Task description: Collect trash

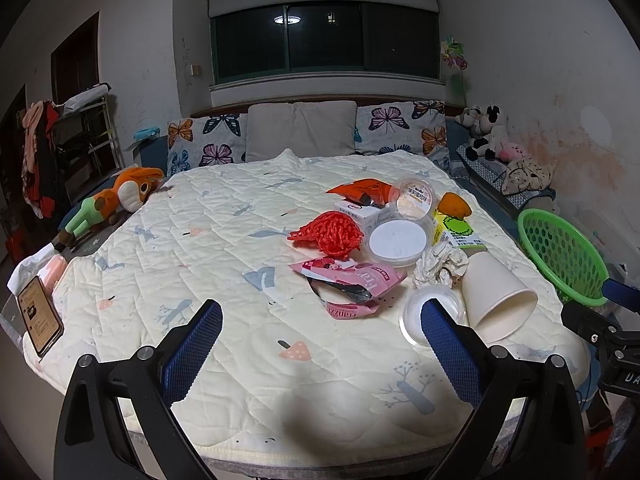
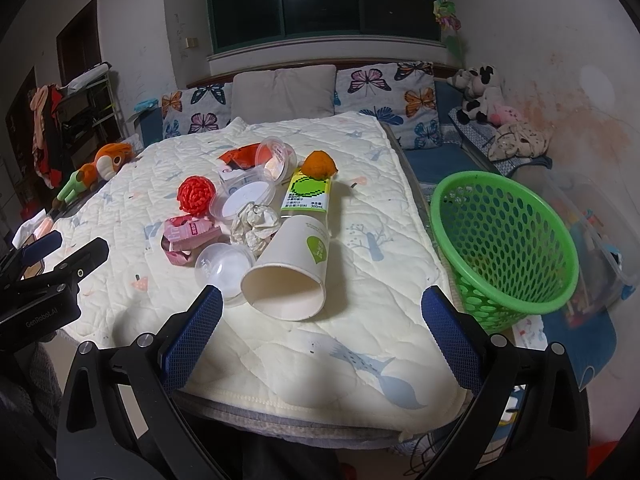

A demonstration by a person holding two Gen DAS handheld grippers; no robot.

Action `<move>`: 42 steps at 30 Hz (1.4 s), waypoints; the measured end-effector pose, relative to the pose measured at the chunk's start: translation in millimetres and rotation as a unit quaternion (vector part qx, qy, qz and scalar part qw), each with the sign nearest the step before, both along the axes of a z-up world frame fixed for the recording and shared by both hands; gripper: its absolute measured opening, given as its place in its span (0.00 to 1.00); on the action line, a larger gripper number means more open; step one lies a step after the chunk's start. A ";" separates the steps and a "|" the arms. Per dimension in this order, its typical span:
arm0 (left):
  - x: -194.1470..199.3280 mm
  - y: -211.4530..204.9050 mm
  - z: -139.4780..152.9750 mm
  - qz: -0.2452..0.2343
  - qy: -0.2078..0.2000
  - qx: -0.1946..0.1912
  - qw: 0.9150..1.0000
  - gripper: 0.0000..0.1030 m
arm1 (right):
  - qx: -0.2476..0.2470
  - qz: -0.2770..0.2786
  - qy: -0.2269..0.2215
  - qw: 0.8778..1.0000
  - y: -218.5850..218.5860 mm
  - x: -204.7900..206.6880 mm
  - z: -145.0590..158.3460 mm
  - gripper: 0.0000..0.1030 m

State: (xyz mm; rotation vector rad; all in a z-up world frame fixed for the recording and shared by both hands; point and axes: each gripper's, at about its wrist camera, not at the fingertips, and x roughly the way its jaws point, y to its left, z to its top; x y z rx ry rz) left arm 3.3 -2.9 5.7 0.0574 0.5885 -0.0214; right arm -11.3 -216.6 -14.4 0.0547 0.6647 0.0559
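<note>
Right gripper (image 2: 322, 312) spread, empty | left gripper (image 1: 322, 324) spread, empty | paper cup (image 2: 294, 266) on side, mouth near, axis near-far | green basket (image 2: 504, 240) right

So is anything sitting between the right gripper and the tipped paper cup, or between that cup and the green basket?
Nothing visible. The paper cup lies on its side just ahead of the open right gripper, mouth toward it. Bare quilt runs from the cup to the green basket beside the bed edge. The clear lid only touches the cup's far side.
</note>
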 end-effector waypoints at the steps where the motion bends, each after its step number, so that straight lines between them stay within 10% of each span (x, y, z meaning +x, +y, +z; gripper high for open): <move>1: -0.2 0.4 -0.3 0.000 0.000 0.000 1.000 0.94 | 0.001 0.000 0.000 1.000 0.3 0.4 0.2 0.96; 42: 18.0 5.4 -12.3 0.004 0.016 -0.003 1.000 0.94 | -0.001 0.010 0.008 1.000 1.6 20.5 -4.6 0.96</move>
